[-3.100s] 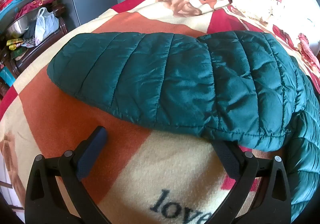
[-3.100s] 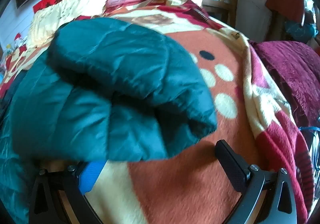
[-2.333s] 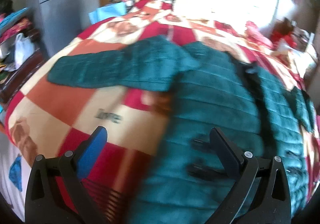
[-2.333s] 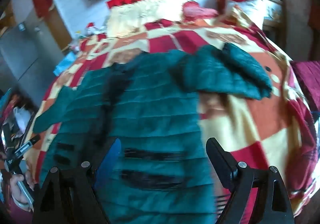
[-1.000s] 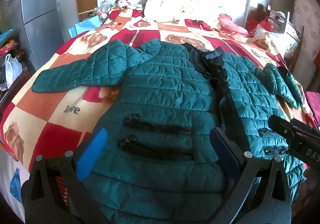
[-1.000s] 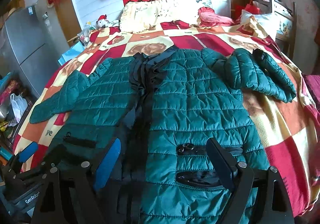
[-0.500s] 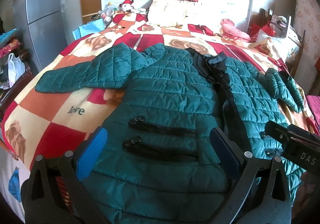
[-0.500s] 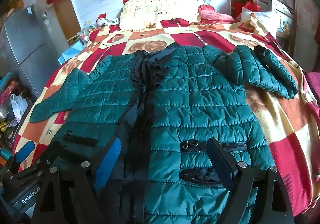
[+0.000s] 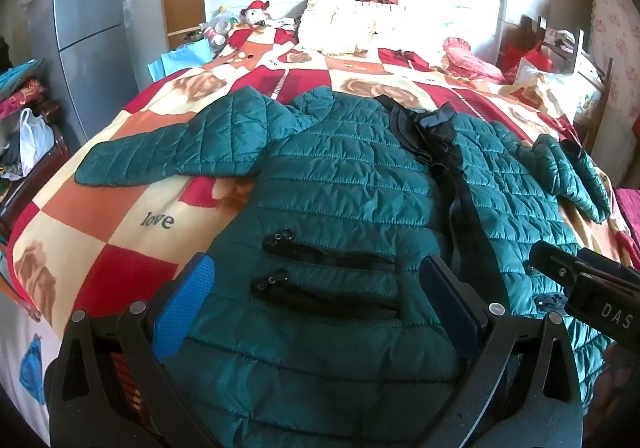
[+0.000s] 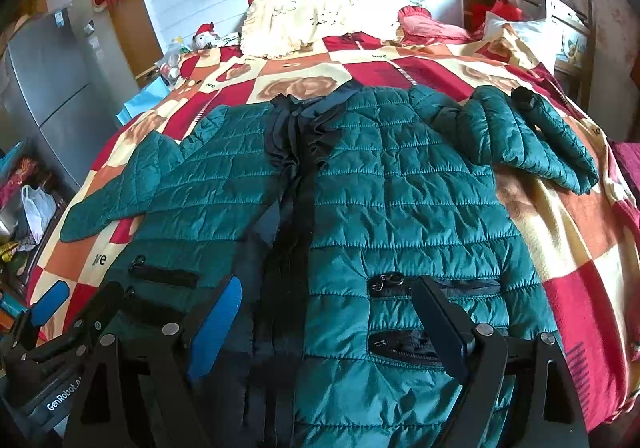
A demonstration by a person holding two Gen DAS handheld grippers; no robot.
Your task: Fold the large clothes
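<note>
Jacket [image 10: 420, 208], green, quilted, lies front up and spread across the bed [image 10: 580, 248] on a checked blanket. One sleeve [image 9: 160, 156] stretches out flat; the other [image 10: 532, 136] is bunched. Left hand-held gripper [image 9: 316, 304] hangs over the hem near the pocket zips [image 9: 328, 252], fingers wide, holding nothing. Right hand-held gripper [image 10: 328, 324] likewise wide, empty.

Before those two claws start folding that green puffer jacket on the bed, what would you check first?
1. Jacket lies front up, spread on the blanket: ok.
2. Left sleeve stretched out flat: ok.
3. Right sleeve doubled over itself: not ok.
4. Left gripper open, empty: ok.
5. Right gripper open, empty: ok.
6. Front zip closed: cannot tell.
</note>
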